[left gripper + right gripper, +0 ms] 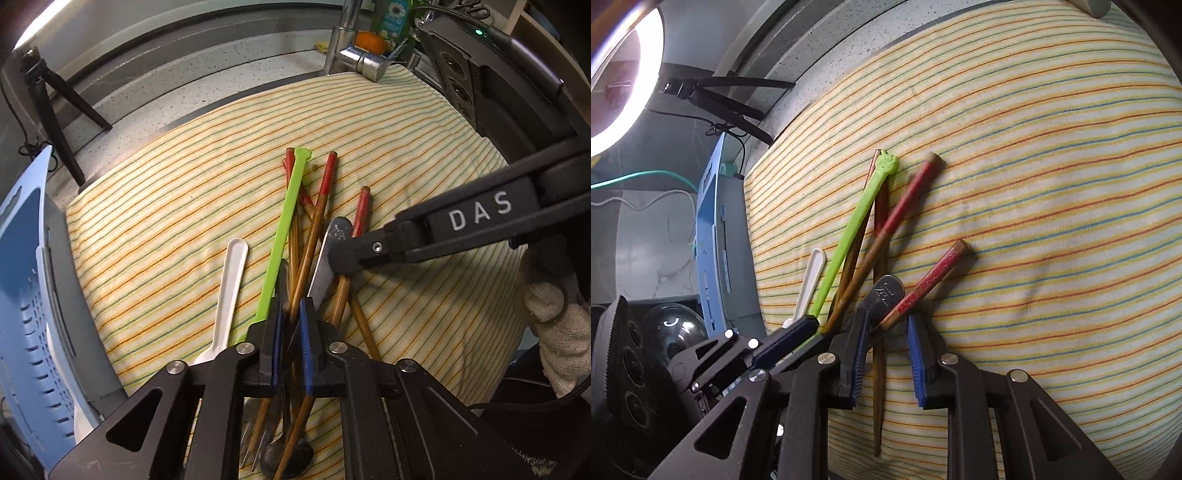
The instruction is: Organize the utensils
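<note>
A pile of utensils lies on the striped cloth (166, 221): a green plastic handle (286, 218), a white plastic spoon (229, 291), several red-tipped wooden chopsticks (325, 192), a metal handle (327, 254), forks and a dark spoon (286, 458). My left gripper (291, 325) is nearly shut around the bundle of chopsticks and dark handles. My right gripper (886, 354) is open, its jaws on either side of a red-tipped chopstick (932, 280), beside the metal handle (886, 295). It also shows in the left wrist view (351, 258), touching the metal handle.
A blue perforated utensil holder (33, 314) stands at the left edge of the cloth. A faucet (354, 48), bottle and orange item are at the back. A black tripod (55, 103) stands back left. A power strip (458, 85) lies at the right.
</note>
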A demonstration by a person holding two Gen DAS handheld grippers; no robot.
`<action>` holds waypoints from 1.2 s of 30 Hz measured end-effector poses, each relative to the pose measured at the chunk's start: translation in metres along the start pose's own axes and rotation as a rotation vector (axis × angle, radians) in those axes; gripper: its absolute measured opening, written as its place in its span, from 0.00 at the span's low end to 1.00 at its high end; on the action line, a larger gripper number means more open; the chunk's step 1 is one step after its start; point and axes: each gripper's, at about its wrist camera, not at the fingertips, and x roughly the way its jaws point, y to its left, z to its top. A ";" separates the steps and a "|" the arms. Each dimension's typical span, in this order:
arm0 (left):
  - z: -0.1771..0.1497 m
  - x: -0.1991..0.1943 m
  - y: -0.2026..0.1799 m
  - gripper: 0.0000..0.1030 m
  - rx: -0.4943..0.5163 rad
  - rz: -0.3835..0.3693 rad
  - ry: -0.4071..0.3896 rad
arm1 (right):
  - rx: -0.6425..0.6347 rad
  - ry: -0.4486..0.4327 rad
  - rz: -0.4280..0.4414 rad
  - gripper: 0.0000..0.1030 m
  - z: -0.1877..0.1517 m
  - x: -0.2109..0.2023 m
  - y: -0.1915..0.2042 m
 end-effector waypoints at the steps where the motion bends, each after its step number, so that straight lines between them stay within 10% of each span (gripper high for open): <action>1: 0.000 -0.001 -0.001 0.07 0.001 0.001 -0.003 | -0.008 -0.002 -0.001 0.17 0.001 0.001 0.002; 36: -0.015 -0.010 0.012 0.05 -0.128 -0.084 -0.097 | -0.098 -0.068 -0.028 0.07 0.004 -0.030 -0.016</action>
